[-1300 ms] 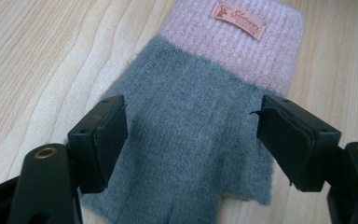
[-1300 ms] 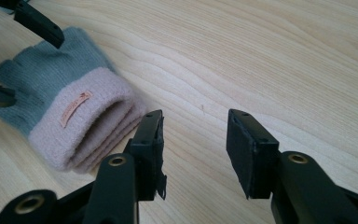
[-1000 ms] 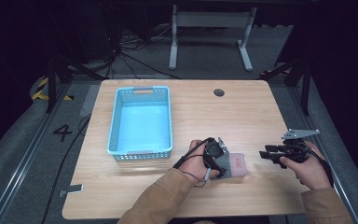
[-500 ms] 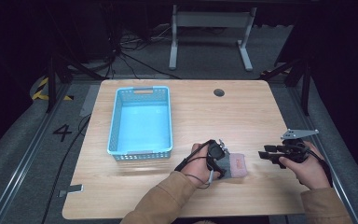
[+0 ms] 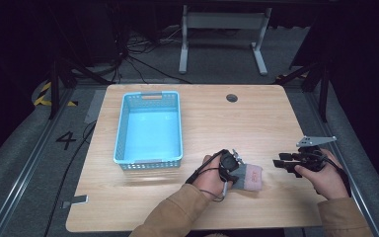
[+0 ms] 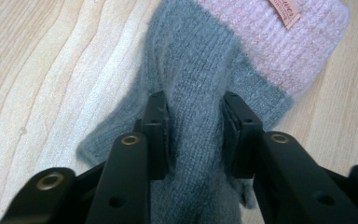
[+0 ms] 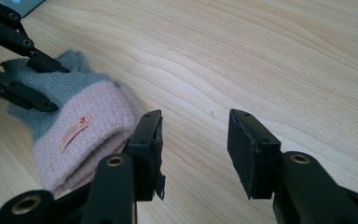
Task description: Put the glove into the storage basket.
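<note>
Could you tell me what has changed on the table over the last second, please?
Very little. The left gripper stays down on the grey and pink glove, its jaws pinching a fold of the grey knit; whether it closed in this second cannot be told. The right gripper remains open beside the pink cuff, barely shifted. The glove, the blue basket and the table are where they were.

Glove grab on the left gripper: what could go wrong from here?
1. The left gripper pinches only a raised fold of the grey part of the glove; the fuzzy knit could slip out when lifted.
2. The right gripper is open with one jaw close beside the pink cuff; it could snag or nudge it.
3. The blue basket lies to the left, so the limp glove could catch its rim if carried there.
</note>
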`<state>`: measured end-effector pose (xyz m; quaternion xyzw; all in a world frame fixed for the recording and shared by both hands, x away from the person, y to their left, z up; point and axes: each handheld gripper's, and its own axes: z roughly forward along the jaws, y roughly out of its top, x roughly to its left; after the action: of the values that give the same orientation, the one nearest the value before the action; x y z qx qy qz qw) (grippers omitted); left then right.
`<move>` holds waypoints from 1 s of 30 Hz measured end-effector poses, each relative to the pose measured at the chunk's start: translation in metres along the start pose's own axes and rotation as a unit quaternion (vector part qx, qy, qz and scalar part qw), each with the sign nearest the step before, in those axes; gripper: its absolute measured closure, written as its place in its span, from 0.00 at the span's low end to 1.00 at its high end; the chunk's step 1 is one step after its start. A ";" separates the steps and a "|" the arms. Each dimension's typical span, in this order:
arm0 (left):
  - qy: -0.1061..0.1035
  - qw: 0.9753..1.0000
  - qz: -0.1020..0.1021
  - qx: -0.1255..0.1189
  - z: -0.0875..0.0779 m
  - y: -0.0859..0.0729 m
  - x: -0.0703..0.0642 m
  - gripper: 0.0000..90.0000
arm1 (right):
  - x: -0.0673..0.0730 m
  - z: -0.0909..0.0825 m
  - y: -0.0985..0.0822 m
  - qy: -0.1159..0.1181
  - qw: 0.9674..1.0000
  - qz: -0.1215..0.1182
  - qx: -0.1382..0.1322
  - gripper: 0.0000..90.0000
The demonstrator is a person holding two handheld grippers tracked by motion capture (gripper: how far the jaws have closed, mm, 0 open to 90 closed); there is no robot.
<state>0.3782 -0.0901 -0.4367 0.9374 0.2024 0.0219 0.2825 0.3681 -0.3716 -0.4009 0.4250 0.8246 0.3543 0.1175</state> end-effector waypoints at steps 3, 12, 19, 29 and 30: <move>-0.012 1.000 -0.007 -0.009 -0.004 0.000 0.001 0.77 | 0.000 0.001 0.001 0.001 1.000 0.002 -0.001 0.62; -0.014 0.999 -0.009 -0.037 -0.034 -0.003 0.007 0.77 | -0.004 0.003 0.006 0.005 1.000 0.003 -0.005 0.62; -0.012 0.998 -0.022 -0.050 -0.066 -0.009 0.016 0.77 | -0.005 0.010 0.015 0.013 1.000 -0.003 -0.005 0.62; -0.005 0.997 -0.034 -0.066 -0.097 -0.018 0.029 0.77 | -0.004 0.023 0.020 0.020 1.000 -0.009 0.003 0.63; -0.002 0.997 -0.034 -0.067 -0.101 -0.019 0.030 0.77 | -0.004 0.024 0.020 0.020 1.000 -0.010 0.003 0.62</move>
<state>0.3831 -0.0114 -0.3639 0.9092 0.2316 0.0243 0.3452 0.3950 -0.3553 -0.4044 0.4101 0.8322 0.3588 0.1031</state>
